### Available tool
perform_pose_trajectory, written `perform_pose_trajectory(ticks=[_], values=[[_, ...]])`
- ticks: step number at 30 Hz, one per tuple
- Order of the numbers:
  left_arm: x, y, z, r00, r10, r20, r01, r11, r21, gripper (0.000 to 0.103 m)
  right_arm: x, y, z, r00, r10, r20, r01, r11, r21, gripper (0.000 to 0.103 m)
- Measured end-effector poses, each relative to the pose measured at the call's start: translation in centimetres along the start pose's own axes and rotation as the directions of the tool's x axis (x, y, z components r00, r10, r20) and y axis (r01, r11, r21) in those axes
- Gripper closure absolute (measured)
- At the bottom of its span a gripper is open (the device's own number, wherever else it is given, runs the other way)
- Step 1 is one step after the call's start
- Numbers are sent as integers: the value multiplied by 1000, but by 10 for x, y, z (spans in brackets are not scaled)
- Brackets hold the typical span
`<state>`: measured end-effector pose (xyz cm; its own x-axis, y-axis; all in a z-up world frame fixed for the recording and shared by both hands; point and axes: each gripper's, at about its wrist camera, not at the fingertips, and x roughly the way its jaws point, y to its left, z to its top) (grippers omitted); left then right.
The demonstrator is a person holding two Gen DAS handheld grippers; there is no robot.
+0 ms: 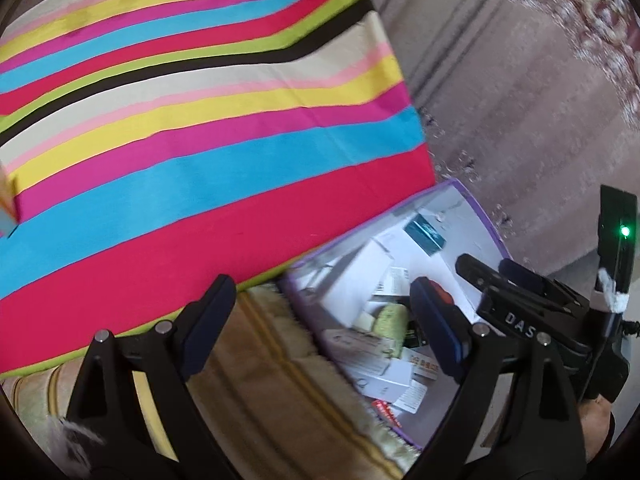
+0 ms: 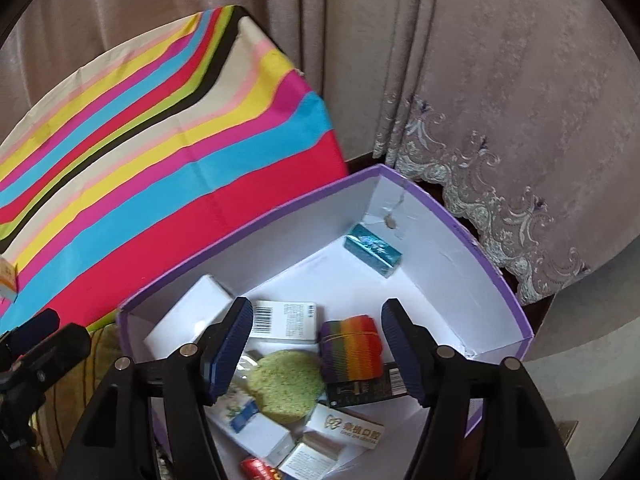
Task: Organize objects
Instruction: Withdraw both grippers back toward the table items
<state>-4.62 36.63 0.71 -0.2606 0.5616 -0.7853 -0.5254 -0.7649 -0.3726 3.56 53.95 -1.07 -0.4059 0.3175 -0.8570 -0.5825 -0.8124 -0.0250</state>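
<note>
Your right tool (image 2: pixel 316 354) jaws wide, nothing gripped, hovering over purple box (image 2: pixel 460 216); rainbow block (image 2: pixel 352 350) and green sponge (image 2: pixel 286 386) lie below between fingers. Your left tool (image 1: pixel 324 320) wide, empty, box just right of it, striped cloth (image 1: pixel 200 140) ahead.

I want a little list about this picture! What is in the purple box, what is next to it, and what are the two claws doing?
box: purple box, white inside, no lid on it
in the box: shiny teal packet, rainbow sponge, green round sponge, white cartons, one with a barcode
beside the box: striped cloth
on the cloth: small orange carton at the picture's edge
behind: curtain
right claw: open above the box, holding nothing
left claw: open, holding nothing
</note>
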Motion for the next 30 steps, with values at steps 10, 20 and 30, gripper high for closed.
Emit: perform_pose_trajectory(ticks=[10,20,30], values=[[-33,55,-5,995,71,64,-64,993,-102,13,-9,57,-4,995,97,-18,-98,991,-95,32],[-74,128,-17,983,147,114,-116,963,-243,13,-20,123,-17,982,186,-38,-190,961,-202,30],[-112,207,-33,952,272,143,-200,902,-382,13,-20,168,-29,975,213,-60,-222,928,-298,30]])
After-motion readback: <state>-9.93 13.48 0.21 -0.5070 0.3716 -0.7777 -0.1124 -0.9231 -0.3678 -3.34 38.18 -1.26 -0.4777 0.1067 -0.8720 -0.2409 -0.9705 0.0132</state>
